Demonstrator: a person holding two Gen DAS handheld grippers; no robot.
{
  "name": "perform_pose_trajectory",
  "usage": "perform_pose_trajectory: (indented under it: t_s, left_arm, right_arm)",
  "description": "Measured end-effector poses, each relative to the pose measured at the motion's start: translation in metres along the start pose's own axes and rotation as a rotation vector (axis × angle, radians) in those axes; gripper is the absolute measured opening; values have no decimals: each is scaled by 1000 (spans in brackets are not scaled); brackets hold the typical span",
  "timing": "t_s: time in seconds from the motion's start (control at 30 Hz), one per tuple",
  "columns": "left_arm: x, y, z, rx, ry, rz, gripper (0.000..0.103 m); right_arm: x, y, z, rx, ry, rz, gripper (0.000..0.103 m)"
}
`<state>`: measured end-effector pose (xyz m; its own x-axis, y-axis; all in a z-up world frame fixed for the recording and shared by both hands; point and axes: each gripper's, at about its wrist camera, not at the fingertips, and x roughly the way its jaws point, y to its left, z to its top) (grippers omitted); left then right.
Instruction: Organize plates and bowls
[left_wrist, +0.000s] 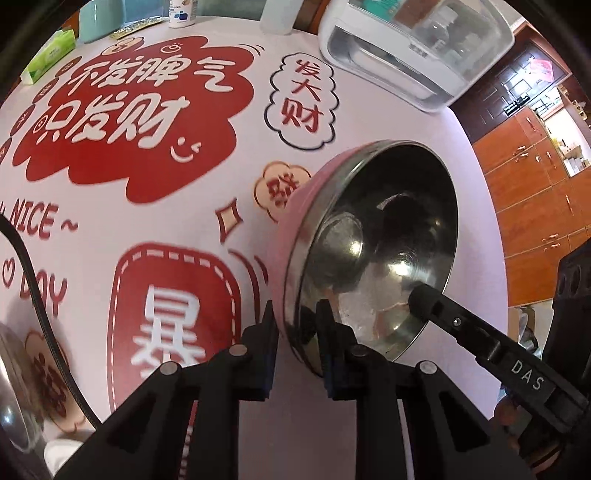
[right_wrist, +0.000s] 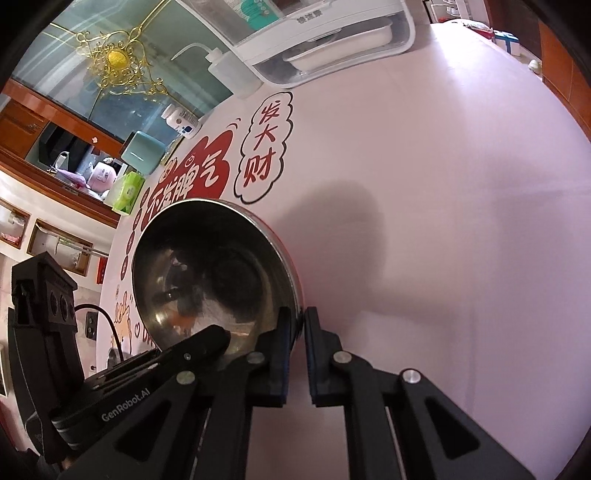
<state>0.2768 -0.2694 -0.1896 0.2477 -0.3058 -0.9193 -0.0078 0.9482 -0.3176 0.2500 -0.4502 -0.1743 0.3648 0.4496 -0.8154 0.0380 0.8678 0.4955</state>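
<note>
We hold the bowl (left_wrist: 373, 254) tilted above the table (left_wrist: 221, 110), left gripper (left_wrist: 295, 317) and right gripper (right_wrist: 297, 328) each pinching opposite rim edges; the dish cabinet (left_wrist: 413, 48) lies ahead at the far edge.

On my tablecloth (left_wrist: 369, 122) I read "发大财" in a cloud outline, "不发脾气 只发财" on the red blob, "NICE~" at the left edge. The right gripper (left_wrist: 524, 376) carries "DAS"; the left gripper (right_wrist: 125, 408) carries "GenRobot.AI".
</note>
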Motion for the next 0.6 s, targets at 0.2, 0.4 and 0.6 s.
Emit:
perform_pose_trajectory:
  t_s: [0.2, 0.4, 0.6]
  left_arm:
    - [-15, -5, -21, 30, 11, -9, 18]
    - [-28, -8, -42, 48, 25, -17, 18]
    - [-42, -8, -66, 61, 35, -24, 18]
  right_arm:
    - [-20, 2, -23, 4, -8, -2, 7]
    - [-36, 5, -47, 10, -12, -1, 8]
    - [-51, 9, -72, 11, -10, 0, 8]
